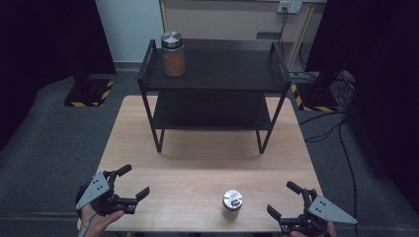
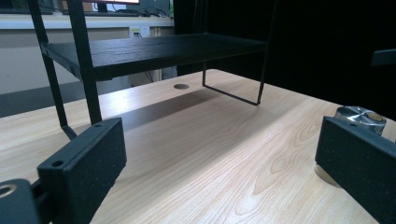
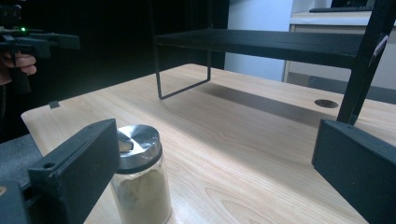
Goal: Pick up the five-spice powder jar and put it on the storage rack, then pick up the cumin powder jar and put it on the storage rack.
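Both the left hand-held gripper (image 1: 129, 186) and the right hand-held gripper (image 1: 285, 200) are spread, holding nothing. The small jar (image 1: 232, 201) stands near the table (image 1: 197, 163) edge; a clumsy nudge could likely tip it off.

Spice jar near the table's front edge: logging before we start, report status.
Left tool and right tool open, empty. Spice jar upright between them, untouched. Second jar on shelf rack. Nothing in the way.

1. No text, label, brand or number can be read in any view.
2. The one sign-like marking is yellow-and-black hazard striping (image 1: 89, 95) on the stand bases on the floor, left and right of the shelf; it carries no words.
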Motion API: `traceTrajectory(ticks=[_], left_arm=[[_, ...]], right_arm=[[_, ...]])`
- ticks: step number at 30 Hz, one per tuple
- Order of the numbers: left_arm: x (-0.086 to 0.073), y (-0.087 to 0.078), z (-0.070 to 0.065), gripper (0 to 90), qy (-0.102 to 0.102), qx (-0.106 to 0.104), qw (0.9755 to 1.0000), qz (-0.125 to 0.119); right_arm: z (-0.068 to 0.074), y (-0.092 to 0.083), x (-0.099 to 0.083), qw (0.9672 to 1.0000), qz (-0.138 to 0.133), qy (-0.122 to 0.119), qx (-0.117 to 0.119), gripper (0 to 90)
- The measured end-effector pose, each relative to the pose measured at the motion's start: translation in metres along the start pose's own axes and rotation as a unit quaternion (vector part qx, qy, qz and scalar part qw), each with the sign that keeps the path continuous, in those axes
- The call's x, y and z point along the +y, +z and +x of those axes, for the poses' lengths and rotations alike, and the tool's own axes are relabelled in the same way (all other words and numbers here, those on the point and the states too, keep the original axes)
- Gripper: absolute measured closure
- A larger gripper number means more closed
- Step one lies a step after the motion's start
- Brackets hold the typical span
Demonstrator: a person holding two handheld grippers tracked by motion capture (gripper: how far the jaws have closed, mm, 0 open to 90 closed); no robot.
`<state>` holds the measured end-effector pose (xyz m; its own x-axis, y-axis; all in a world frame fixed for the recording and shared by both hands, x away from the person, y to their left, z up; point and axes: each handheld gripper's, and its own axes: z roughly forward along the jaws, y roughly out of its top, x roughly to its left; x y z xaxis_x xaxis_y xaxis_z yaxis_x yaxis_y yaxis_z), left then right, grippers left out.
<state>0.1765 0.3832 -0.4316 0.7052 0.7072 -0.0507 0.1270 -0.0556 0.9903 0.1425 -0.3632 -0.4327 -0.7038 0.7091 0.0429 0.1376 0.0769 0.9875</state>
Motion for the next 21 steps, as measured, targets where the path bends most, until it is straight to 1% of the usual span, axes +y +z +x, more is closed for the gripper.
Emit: traceTrajectory(ticks=[5, 10, 16, 19, 21], left_arm=[[-0.001, -0.002, 0.001, 0.5, -0.005, 0.001, 1.0000, -0.005], [-0.001, -0.003, -0.001, 0.5, -0.001, -0.001, 1.0000, -0.004], [-0.001, -0.002, -0.001, 0.4, 0.000, -0.001, 1.0000, -0.004], [-0.001, -0.003, -0.001, 0.4, -0.002, 0.000, 1.0000, -0.006], [-0.001, -0.004, -0.001, 0.2, -0.002, 0.003, 1.0000, -0.005]], right_arm=[[-0.003, -0.001, 0.000, 1.0000, 0.003, -0.001, 0.000, 1.8], [-0.006, -0.001, 0.001, 1.0000, 0.006, 0.001, 0.003, 1.8], [-0.012, 0.000, 0.003, 0.9996, 0.014, -0.001, 0.022, 1.8], [-0.015, 0.001, 0.005, 0.9994, 0.018, 0.002, 0.030, 1.5], [-0.018, 0.001, 0.008, 0.9990, 0.023, -0.001, 0.038, 1.5]])
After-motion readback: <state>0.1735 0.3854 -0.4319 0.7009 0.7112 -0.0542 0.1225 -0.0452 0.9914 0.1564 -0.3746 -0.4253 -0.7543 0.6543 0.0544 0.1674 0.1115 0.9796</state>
